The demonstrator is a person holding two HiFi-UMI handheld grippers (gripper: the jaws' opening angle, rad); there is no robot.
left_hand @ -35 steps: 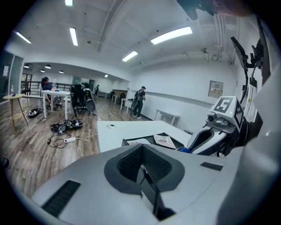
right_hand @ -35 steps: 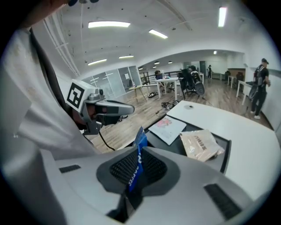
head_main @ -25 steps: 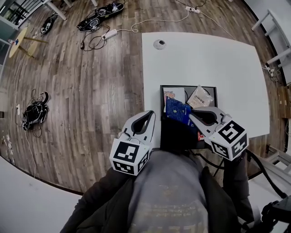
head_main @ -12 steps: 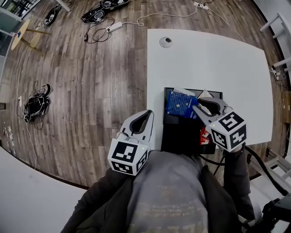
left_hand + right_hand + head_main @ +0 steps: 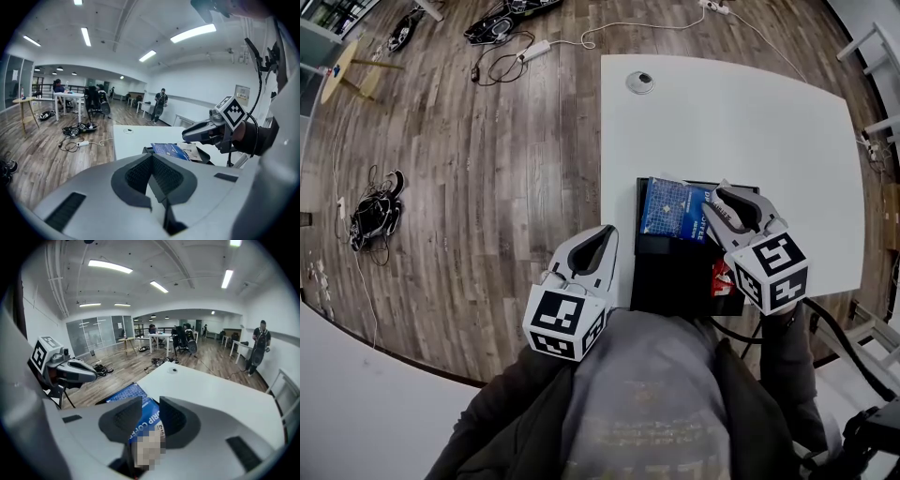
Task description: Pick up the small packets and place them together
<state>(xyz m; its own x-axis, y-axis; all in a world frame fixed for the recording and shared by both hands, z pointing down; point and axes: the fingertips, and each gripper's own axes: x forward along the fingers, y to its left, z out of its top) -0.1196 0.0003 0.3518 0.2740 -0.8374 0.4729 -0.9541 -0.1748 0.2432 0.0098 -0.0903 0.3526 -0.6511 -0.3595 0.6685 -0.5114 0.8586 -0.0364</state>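
Wood-plank flooring surrounds a matte white table [image 5: 750, 122], where a shallow black tray [image 5: 675, 277] at the head view's centre right holds a flat, glossy blue packet [image 5: 670, 208] lying against a pale packet [image 5: 193, 151], a red packet [image 5: 722, 275] lower right. Such sachets are probably light, limp and slick, so a pinch well in from a sealed edge should hold best. The right gripper [image 5: 151, 411] has just been opening its ribbed jaws, now partly apart astride the blue packet's edge, seemingly not pressing it, while the left gripper [image 5: 151, 159] hangs closed and empty, lower left of the tray.
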